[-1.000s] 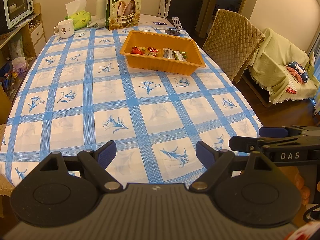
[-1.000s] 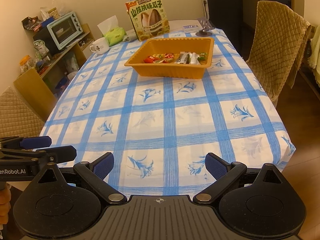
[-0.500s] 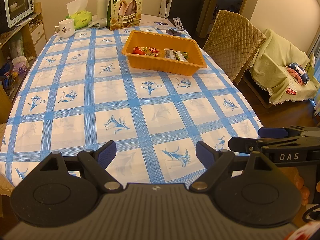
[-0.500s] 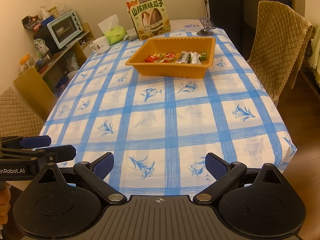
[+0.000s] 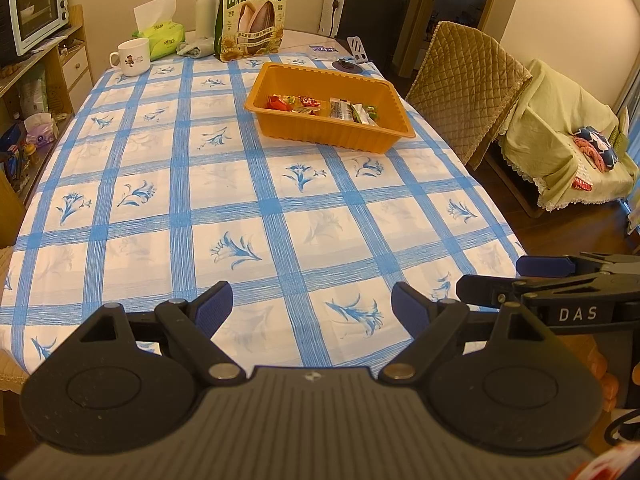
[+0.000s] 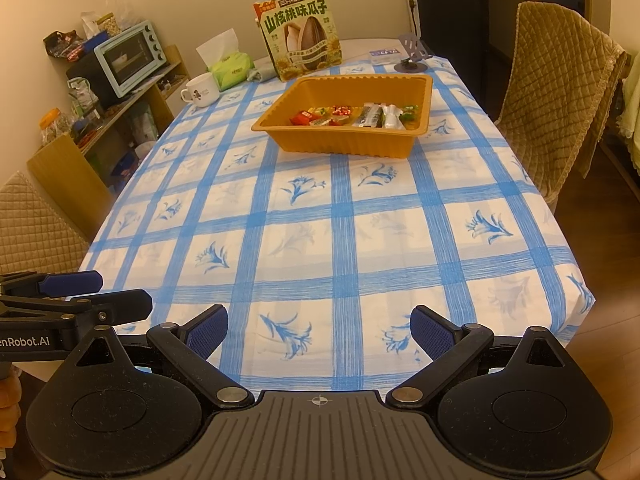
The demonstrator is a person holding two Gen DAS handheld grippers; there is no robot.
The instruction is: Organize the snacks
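Observation:
An orange plastic tray (image 5: 362,140) (image 6: 352,142) stands toward the far end of the table with the blue-and-white checked cloth (image 5: 256,208) (image 6: 344,220). Inside it lie several wrapped snacks (image 5: 320,106) (image 6: 356,114), red ones on the left and dark and green ones on the right. My left gripper (image 5: 312,306) hangs open over the near table edge, nothing between its blue pads. My right gripper (image 6: 319,326) is open too, empty, beside it at the near edge. Each gripper shows at the side of the other's view.
A large sunflower-seed bag (image 5: 251,14) (image 6: 301,34) stands upright behind the tray. A white mug (image 5: 132,58), a tissue pack (image 5: 160,38) and a phone stand (image 6: 412,56) sit at the far end. A quilted chair (image 5: 464,84) stands at the right, shelves with a toaster oven (image 6: 128,56) at the left.

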